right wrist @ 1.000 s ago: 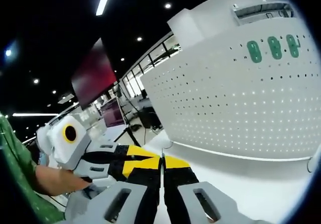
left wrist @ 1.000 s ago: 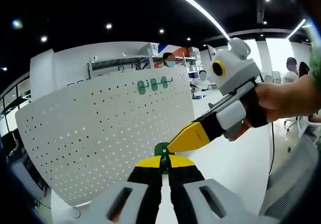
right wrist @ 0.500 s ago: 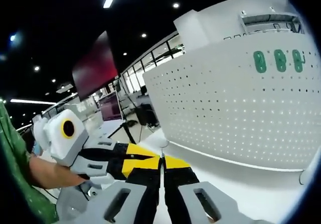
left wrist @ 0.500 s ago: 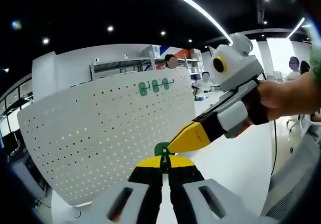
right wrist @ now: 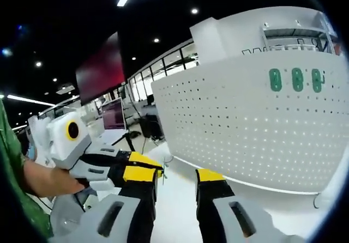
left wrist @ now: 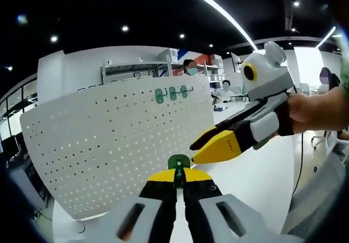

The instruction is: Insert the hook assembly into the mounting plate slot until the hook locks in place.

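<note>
A white perforated mounting plate (left wrist: 114,145) stands upright, with three green hook pieces (left wrist: 173,94) set near its top edge. My left gripper (left wrist: 179,175) is shut on a small green hook assembly (left wrist: 178,162) that sticks up between its yellow tips, in front of the plate's lower right part. My right gripper (left wrist: 195,151) comes in from the right, held by a hand, with its jaws apart just right of that hook and not touching it. In the right gripper view, my right gripper (right wrist: 177,175) stands open with nothing in it. The left gripper (right wrist: 125,169) lies to its left, and the plate (right wrist: 245,128) with its green hook pieces (right wrist: 294,79) stands beyond.
The plate stands on a white tabletop (left wrist: 256,183). Behind it are shelving (left wrist: 136,68) and several people (left wrist: 223,87). In the right gripper view a dark red screen (right wrist: 101,74) and a monitor on a stand (right wrist: 113,115) sit at the left.
My right gripper has opened and drawn back a little to the right, away from the green hook. The left gripper keeps its hold on the hook.
</note>
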Motion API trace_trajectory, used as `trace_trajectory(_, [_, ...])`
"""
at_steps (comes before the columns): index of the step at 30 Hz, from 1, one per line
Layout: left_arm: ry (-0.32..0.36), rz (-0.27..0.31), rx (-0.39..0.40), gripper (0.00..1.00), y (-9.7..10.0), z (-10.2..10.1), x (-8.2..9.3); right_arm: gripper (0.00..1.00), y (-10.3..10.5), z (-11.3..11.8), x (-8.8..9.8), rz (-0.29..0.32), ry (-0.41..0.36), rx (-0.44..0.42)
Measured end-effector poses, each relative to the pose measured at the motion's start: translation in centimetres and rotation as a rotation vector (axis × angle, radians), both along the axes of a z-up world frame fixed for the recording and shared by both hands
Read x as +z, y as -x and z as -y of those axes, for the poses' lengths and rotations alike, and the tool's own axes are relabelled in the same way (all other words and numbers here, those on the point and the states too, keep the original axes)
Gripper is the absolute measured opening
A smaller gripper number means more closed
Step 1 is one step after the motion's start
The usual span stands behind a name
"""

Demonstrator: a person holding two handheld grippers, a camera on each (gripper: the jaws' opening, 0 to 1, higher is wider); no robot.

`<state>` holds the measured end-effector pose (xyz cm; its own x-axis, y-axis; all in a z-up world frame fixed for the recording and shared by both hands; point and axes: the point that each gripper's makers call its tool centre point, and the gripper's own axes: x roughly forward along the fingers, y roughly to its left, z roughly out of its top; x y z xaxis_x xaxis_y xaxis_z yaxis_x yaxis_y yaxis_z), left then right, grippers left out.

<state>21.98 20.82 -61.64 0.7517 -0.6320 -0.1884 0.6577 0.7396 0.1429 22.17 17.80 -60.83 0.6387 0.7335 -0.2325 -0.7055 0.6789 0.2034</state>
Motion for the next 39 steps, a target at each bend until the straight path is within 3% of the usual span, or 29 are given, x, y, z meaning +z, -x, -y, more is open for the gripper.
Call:
trace_trajectory(4, [0.002,0.001,-0.004,0.03,0.1,0.1,0.1,0.34,0.0,0.4,0.5,0.027,-0.003,-0.016])
trace_trajectory(11, [0.016,0.000,-0.003,0.03,0.0,-0.3,0.4,0.53,-0.3,1.3,1.1,0.087,0.005,-0.063])
trace_trajectory(28, [0.041,-0.002,-0.017,0.03,-1.3,0.4,1.0,0.85,-0.9,5.6,0.9,0.140,0.036,-0.199])
trace_trajectory(39, [0.045,0.009,0.006,0.03,-1.3,0.6,2.3,1.00,0.2,7.3,1.8,0.159,0.041,-0.203])
